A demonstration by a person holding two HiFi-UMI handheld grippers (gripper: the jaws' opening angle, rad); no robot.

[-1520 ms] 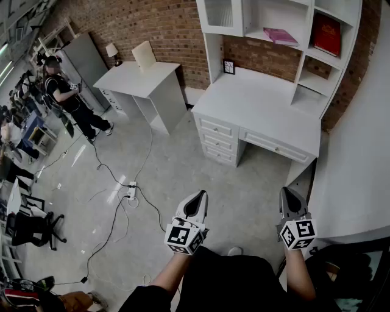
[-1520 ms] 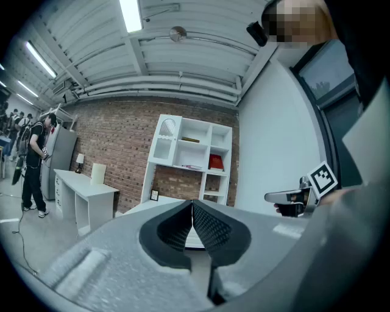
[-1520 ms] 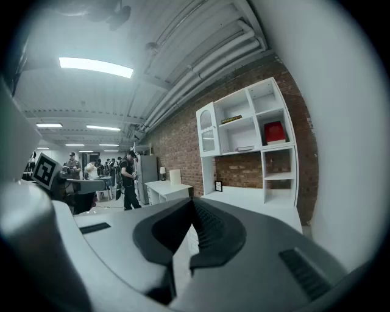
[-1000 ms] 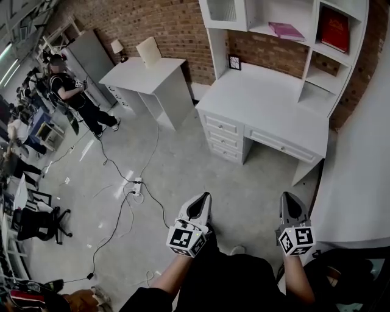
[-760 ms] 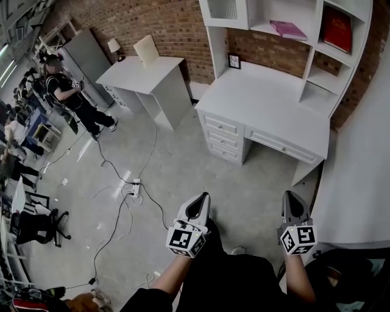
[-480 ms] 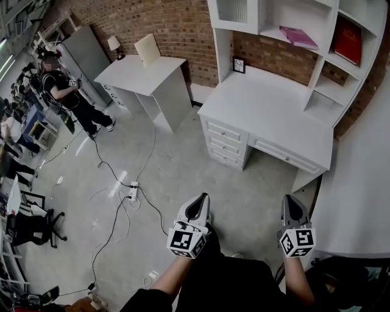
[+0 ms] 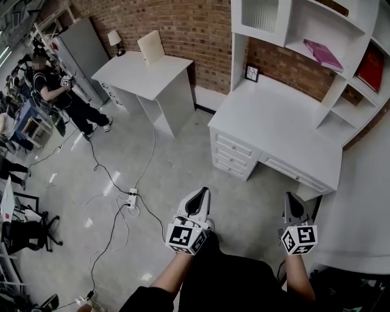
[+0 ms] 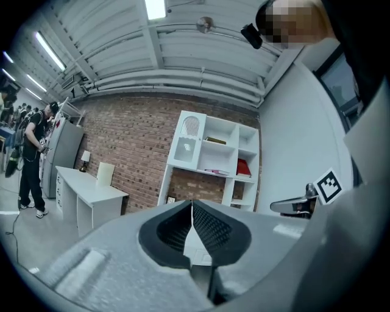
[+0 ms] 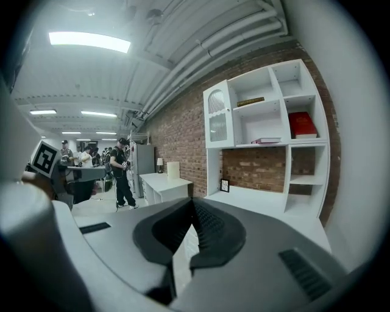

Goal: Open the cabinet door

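The left claw [image 7: 203, 191] and right claw [image 7: 290, 196] stayed shut and empty while carried forward. The glazed cabinet door [image 7: 261, 15], far right above the white worktop [image 7: 286, 131], was nearer but still closed and well apart from both.

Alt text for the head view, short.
The left gripper and right gripper, both shut and empty, hover over a grey floor, short of a white desk; the cabinet door on its hutch is closed. A person stands far left by a second desk.

I see a white worktop [image 7: 286, 129] and cabinet door [image 7: 261, 15], a red-brown brick wall [image 7: 183, 24], a pink book [image 7: 323, 55] and a red book [image 7: 372, 63]. The cube [image 7: 184, 237] on my left tool [image 7: 200, 194] has black-and-white squares.
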